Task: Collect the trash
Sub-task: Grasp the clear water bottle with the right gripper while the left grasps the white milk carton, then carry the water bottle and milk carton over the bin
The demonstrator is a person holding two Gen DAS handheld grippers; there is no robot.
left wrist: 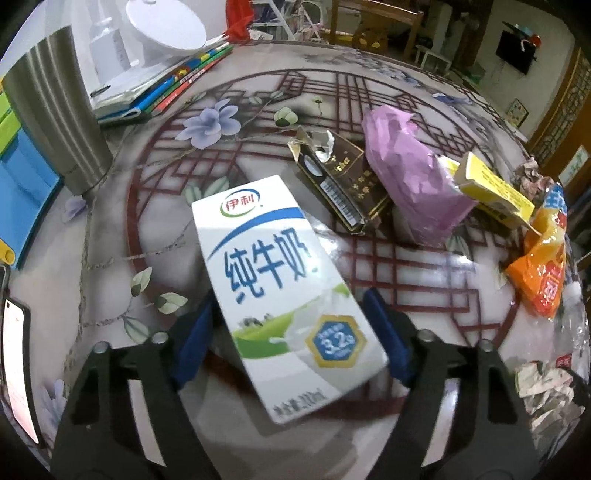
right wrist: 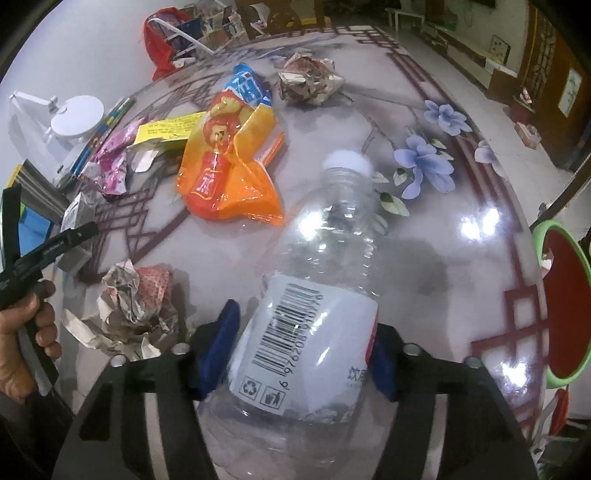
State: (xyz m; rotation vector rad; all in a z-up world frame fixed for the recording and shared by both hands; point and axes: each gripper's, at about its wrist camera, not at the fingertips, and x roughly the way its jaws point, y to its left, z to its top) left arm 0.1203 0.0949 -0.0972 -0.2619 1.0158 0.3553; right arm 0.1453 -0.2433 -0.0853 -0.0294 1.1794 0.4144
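Note:
A white and blue milk carton point(left wrist: 280, 277) lies askew on the patterned table point(left wrist: 424, 266). My left gripper point(left wrist: 290, 295) straddles its lower half, with the blue pads against its two long sides. In the right wrist view a clear plastic bottle point(right wrist: 325, 266) with a white cap and a barcode label lies with its cap pointing away. My right gripper point(right wrist: 303, 317) is shut on its labelled body. Loose trash lies beyond: a dark cigarette box point(left wrist: 340, 181), a purple bag point(left wrist: 410, 173), a yellow box point(left wrist: 491, 184), an orange wrapper point(right wrist: 229, 166) and crumpled paper point(right wrist: 310, 81).
A steel tumbler point(left wrist: 55, 110), stacked books point(left wrist: 166, 85) and a white lamp base point(left wrist: 166, 22) stand at the far left. A phone point(left wrist: 14, 362) lies at the left edge. More crumpled paper point(right wrist: 136, 306) sits beside a hand point(right wrist: 29, 325). A green-rimmed red round container point(right wrist: 565, 306) is off the table's right edge.

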